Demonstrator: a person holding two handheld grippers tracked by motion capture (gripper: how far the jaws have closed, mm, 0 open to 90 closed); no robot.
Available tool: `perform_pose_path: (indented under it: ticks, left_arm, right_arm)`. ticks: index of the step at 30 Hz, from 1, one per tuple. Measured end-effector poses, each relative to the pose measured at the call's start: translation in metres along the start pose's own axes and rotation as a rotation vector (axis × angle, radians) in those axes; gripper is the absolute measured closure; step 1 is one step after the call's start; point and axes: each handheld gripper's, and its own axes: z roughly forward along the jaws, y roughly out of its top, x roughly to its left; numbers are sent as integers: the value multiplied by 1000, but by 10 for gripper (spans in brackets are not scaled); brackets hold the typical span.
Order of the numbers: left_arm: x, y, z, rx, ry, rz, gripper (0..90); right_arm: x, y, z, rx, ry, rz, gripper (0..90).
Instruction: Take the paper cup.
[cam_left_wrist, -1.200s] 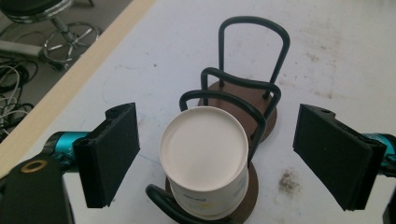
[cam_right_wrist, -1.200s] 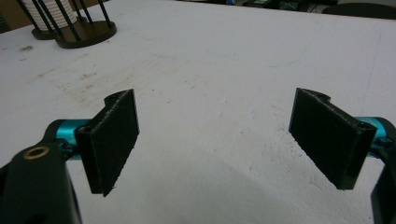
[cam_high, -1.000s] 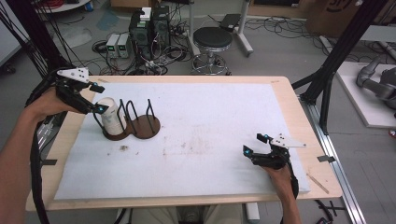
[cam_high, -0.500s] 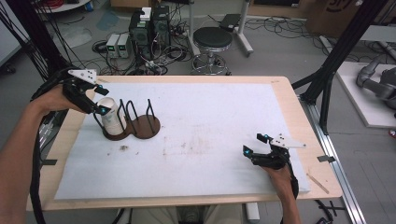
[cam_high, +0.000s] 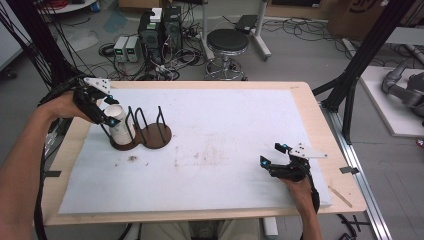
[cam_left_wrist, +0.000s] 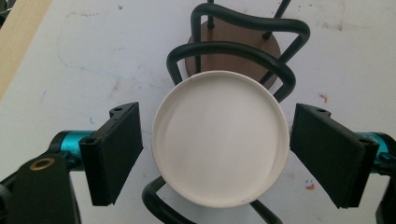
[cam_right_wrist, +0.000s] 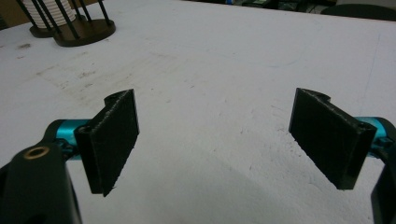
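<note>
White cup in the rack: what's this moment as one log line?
left gripper: open astride white cup | cup: in wire rack | right gripper: open, empty

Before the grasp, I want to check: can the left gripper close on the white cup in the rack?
Probably yes. The left gripper sits astride the white cup, pads not touching, nothing between; the rack loops stand beside.

Black jaws, teal mounts, grey plates, black cables

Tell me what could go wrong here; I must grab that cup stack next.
The left claw straddles the cup stack with gaps at both pads, so closing off-centre could tip it. The rack's wire loops hug the cups; lifting at a slant might snag them and drag the rack.
</note>
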Motion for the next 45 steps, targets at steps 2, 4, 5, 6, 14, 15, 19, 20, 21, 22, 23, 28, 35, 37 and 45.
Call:
perform_pose_path:
  ticks: [2,4,5,6,14,15,19,20,21,22,23,28,35,37,45]
  left_arm:
    - [0,0,0,-1,-1,-4,174]
    - [0,-1,0,8,-1,-7,187]
    - [1,-1,0,10,-6,-10,187]
    - [1,-1,0,12,-8,-10,197]
    - [3,-2,2,45,-29,-18,294]
    - [2,-1,3,37,-30,-30,311]
    - [3,-2,3,39,-34,-46,314]
    - [3,-2,3,39,-34,-46,315]
    - [3,-2,3,39,-35,-47,315]
    - [3,-2,3,39,-35,-47,316]
    - [3,-2,3,38,-33,-49,316]
    - [4,-1,2,45,-33,-48,320]
    - [2,-1,-2,32,-25,-53,326]
    - [2,-1,-2,26,-24,-59,330]
    - [0,0,-14,-3,-2,-91,339]
  right_arm:
    - [0,0,0,2,2,4,162]
    - [0,0,0,5,1,4,162]
    - [-1,0,1,4,2,-1,162]
    - [0,0,1,3,2,0,162]
    - [0,0,1,2,-2,-2,162]
    - [0,0,1,1,-2,-7,162]
    - [0,0,1,2,-1,-4,162]
    - [0,0,1,2,-1,-4,162]
    - [0,0,1,2,-1,-1,162]
    - [0,0,1,2,-1,-1,162]
    - [0,0,1,4,0,0,162]
    - [0,0,1,4,1,0,162]
    - [0,0,1,7,-1,-2,162]
    - [0,0,1,9,0,-1,162]
    - [-1,1,2,14,2,0,162]
